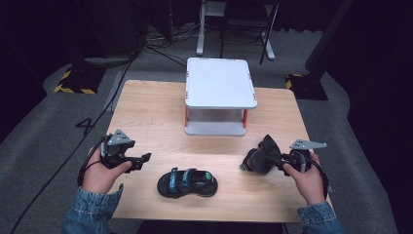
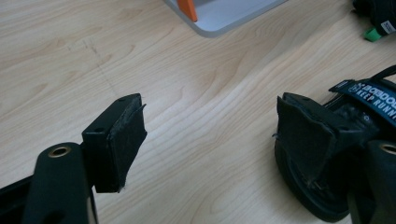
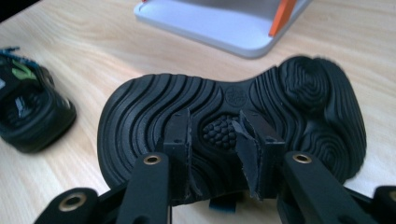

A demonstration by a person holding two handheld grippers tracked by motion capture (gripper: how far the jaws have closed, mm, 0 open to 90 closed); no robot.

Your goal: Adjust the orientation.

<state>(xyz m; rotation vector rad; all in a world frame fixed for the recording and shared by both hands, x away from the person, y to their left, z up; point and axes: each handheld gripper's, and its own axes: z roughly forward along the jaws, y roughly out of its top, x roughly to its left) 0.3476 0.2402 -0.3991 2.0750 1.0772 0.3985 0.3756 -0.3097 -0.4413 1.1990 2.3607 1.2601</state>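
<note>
From where I sit at the controls, a light wooden table [image 1: 146,112] fills the scene, and a white two-tier stand [image 1: 219,83] with orange posts sits at its far middle. Nearer the front edge, a black sandal with blue straps [image 1: 187,183] lies flat on its sole, between my two hands. The second sandal [image 1: 260,155], its ridged black sole [image 3: 224,121] turned toward the right gripper's camera, is lifted on edge at the table's right, in front of the stand and well apart from its mate. My right gripper [image 3: 215,140] is clamped on that raised sandal, its two black jaws pressed into it near the studded patch at mid-sole; the hand [image 1: 304,178] behind it wears a denim sleeve. My left gripper [image 2: 210,140] hangs released, jaws spread wide with bare tabletop between them, one pad [image 2: 126,140] over wood, the other just beside the toe of the flat sandal.
</note>
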